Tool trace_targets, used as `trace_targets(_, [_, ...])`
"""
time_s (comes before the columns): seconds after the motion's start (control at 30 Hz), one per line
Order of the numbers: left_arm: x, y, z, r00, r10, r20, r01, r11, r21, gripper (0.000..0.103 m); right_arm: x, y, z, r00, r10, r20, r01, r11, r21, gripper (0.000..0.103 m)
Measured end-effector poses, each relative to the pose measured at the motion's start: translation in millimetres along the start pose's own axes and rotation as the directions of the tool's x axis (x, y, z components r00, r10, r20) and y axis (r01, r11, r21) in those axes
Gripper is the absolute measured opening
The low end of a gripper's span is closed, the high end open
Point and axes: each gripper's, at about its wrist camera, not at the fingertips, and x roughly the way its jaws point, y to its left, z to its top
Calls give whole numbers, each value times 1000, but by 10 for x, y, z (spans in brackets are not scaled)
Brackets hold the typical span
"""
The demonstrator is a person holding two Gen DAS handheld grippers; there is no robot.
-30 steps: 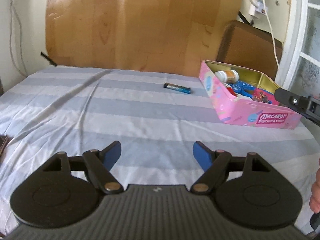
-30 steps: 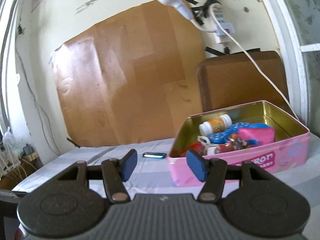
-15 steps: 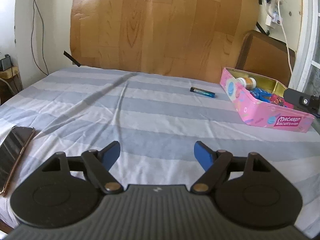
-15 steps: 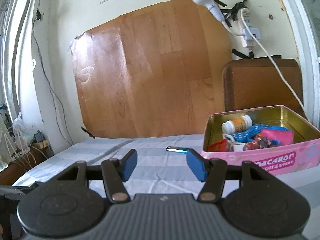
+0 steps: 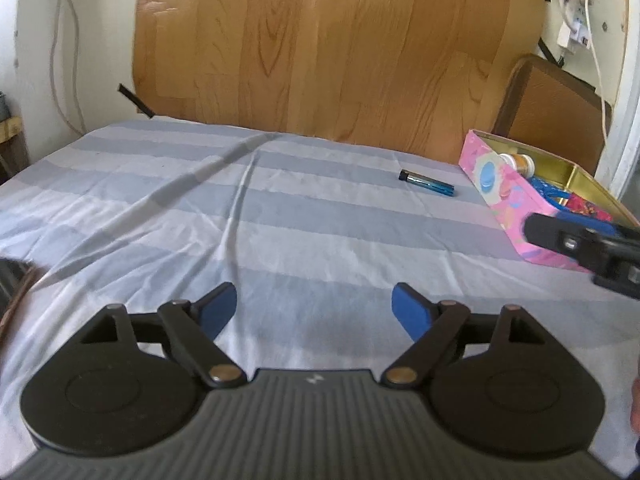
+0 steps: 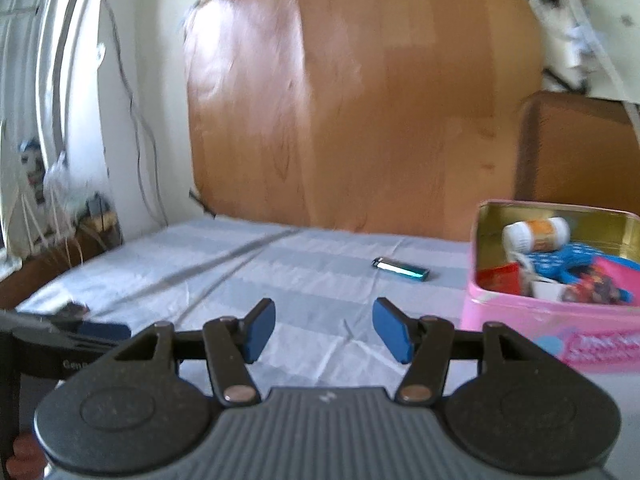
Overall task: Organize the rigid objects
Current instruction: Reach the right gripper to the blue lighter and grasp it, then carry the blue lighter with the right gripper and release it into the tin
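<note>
The left tongs (image 5: 313, 306) stand spread wide above the bed (image 5: 280, 216), nothing between the blue pads (image 5: 410, 312); their jaws have just been opening further. The right tongs (image 6: 323, 330) are also spread, though less widely, and empty — no object touches either pad.

The bed is covered by a sheet in grey and white stripes, creased along a long fold running from the far edge toward the near left. On it lies a blue lighter (image 5: 427, 182), flat on its side, dark cap to the left in the left wrist view. It rests alone on the sheet near the far edge, close to but apart from the pink tin (image 5: 508, 196) on its right. In the right wrist view the lighter (image 6: 401, 269) shows a bright glint along its body and sits ahead of the right tongs, slightly to their right.

The pink tin (image 6: 560, 320) is open, gold inside, with printed lettering on its side. It holds a white-capped bottle with an orange label (image 6: 536, 233) lying on its side, a blue dotted item (image 6: 560, 260), and red and pink packets — details too blurred to read.

One finger of the right tongs crosses in front of the tin at the right edge of the left wrist view. Behind the bed stands a wood-grain panel (image 5: 340, 48) against the wall.
</note>
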Motion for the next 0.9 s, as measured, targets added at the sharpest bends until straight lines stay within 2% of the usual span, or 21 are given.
trace_targets(0.07, [128,-17,9,1000,5,10,-5,999,33,87,289,-65,101,999,-2,-36,0,999,-54,50])
trace_targets(0.17, [275,-29,-1,1000,1,15,-2,997,72,86,789,-196,379,994,-3,-109,-12,990,-140,49])
trace_targets(0.27, [357,-8,-17,999,-31,12,30,997,71,86,1336,-326,727,975,-14,-222,-34,977,-211,50])
trace_targets(0.33, [370,32,-6,998,-60,7,60,997,55,86,1740,-429,938,940,6,-341,-87,972,-220,52])
trace_targets(0.4, [379,73,0,997,-74,0,74,997,32,86,2122,-507,1043,887,15,-462,-135,964,-228,54])
trace_targets(0.47, [386,96,3,997,-81,-2,81,997,10,86,2424,-570,1053,850,-49,-525,-108,959,-264,54])
trace_targets(0.53, [391,131,8,996,-92,-4,92,996,-9,86,2654,-632,985,803,-101,-588,-92,953,-290,54])
trace_targets(0.57, [405,135,12,995,-98,-7,98,995,-16,86,2735,-645,943,779,-112,-617,-99,950,-297,57])
trace_targets(0.6, [406,150,14,994,-105,-8,105,994,-25,86,2749,-664,959,780,-99,-618,-101,955,-280,56])
trace_targets(0.67, [420,166,24,994,-112,-8,112,993,-38,86,2715,-646,959,762,-66,-644,-132,958,-254,29])
trace_targets(0.7, [417,168,26,993,-114,-7,114,993,-41,86,2659,-597,939,756,-57,-652,-152,953,-260,25])
trace_targets(0.8, [424,183,24,993,-117,-4,117,992,-48,86,2421,-380,837,764,-60,-642,-196,927,-320,24])
trace_targets(0.9, [405,222,23,992,-123,4,123,990,-73,86,2114,-131,716,764,17,-645,-280,910,-307,24])
